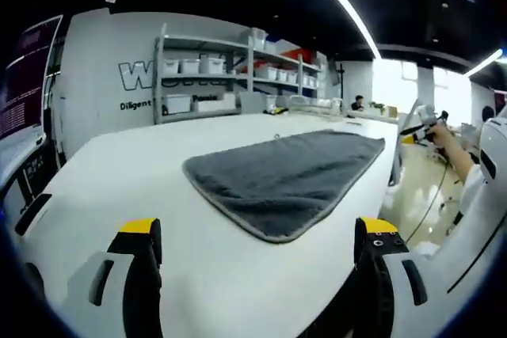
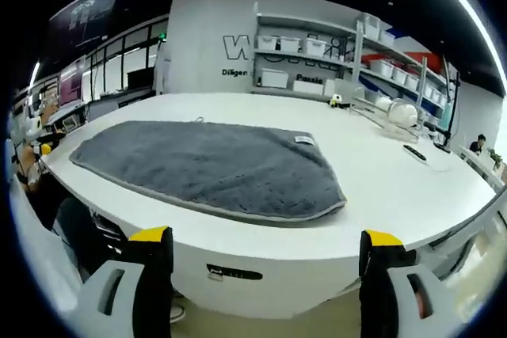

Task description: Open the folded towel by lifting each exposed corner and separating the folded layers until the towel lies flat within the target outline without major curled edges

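The black-and-white lettering on the pale back wall (image 1: 136,77) is partly covered by the grey metal shelving unit (image 1: 214,69) in the left gripper view, so the word cannot be read whole; in the right gripper view the same letters are again broken by the shelf posts. The white plastic bins (image 2: 289,43) on the shelves are too small to show their contents. The small white tag (image 2: 303,140) on the grey terry towel (image 2: 214,168) carries marks too fine to read. Small items beyond the towel on the white table (image 2: 380,172) stay blurred.
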Tool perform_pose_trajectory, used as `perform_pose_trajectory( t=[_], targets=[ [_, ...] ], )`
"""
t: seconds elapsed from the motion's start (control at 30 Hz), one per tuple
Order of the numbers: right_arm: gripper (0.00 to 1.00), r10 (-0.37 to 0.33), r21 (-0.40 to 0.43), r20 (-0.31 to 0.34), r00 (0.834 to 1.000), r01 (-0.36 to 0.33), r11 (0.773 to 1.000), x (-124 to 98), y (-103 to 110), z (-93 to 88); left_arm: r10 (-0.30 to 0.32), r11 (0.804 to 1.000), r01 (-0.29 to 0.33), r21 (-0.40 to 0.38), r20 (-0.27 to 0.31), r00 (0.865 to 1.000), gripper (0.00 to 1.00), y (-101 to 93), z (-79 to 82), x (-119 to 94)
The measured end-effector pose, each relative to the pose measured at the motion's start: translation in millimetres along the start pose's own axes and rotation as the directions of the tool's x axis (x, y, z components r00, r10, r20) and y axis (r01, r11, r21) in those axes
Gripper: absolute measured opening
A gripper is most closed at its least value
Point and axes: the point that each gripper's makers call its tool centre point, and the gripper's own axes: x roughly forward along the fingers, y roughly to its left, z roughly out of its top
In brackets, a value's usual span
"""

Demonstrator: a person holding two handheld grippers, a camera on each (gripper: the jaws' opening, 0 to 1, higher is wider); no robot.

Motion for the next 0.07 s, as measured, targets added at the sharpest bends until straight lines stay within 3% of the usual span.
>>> perform_pose_trajectory(
  t=[0.07],
  targets=[
    [0.99, -0.006, 0.008, -0.003, 1.000, 0.006, 1.000, 3.3, -1.0, -1.4, -0.017, 1.000, 0.017, -0.025, 0.013, 1.000, 0.99, -1.8, -0.2, 1.0]
  ],
)
